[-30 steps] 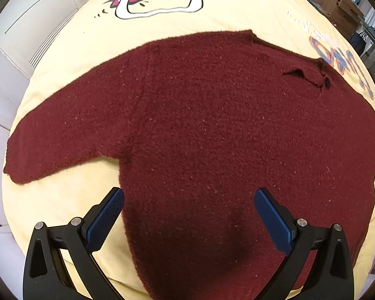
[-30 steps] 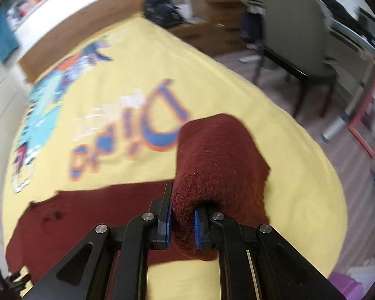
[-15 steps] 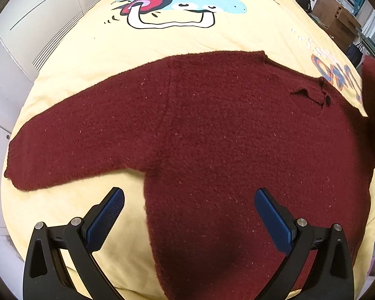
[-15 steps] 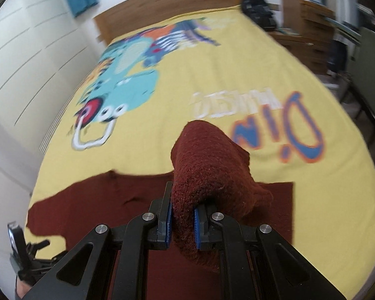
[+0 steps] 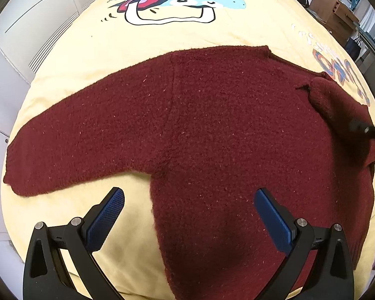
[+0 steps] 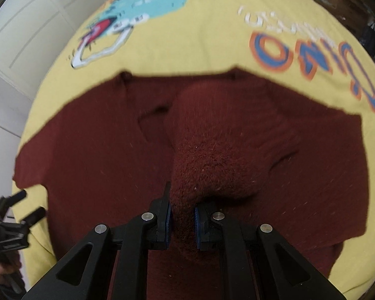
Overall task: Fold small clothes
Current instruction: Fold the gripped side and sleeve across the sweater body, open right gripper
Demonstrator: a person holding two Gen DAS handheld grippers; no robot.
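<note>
Dark red knitted sweater point(image 5: 212, 125) spread flat on a bed, over a yellow bedspread point(image 5: 212, 37) printed with a cartoon creature point(image 5: 177, 2) and orange-and-blue lettering point(image 6: 312, 55); body of the garment across the middle of the bed, hem toward the near edge.

Seen from the left wrist: left sleeve point(image 5: 75, 145) stretched out flat toward the left edge of the bed, cuff near the side; left hand-held gripper point(image 5: 188, 215) released, blue pads point(image 5: 107, 215) standing wide apart above the near part of the sweater — nothing between them, left pad over bare bedspread, right pad over the knit; whether the pads touch the cloth cannot be told. At far right, the other sleeve point(image 5: 337, 105) raised off the bed and doubled back over the body, with a dark bit of the other tool point(image 5: 367, 131) showing beside it.

Seen from the right wrist: right hand-held gripper point(image 6: 182, 220) clenched on the end of that right sleeve point(image 6: 212, 155); thick fold of knit squeezed between the two blue pads point(image 6: 197, 221), the rest of the sleeve arching away from the jaws and lying over the middle of the sweater's body point(image 6: 87, 162); neckline point(image 6: 152, 115) just left of the folded sleeve; picture somewhat blurred. Left tool point(image 6: 15, 215) at the near left edge of the bed, a hand partly visible below it.

White panelled wardrobe doors point(image 5: 37, 25) beyond the left side of the bed; wooden furniture point(image 5: 337, 12) at far right.
</note>
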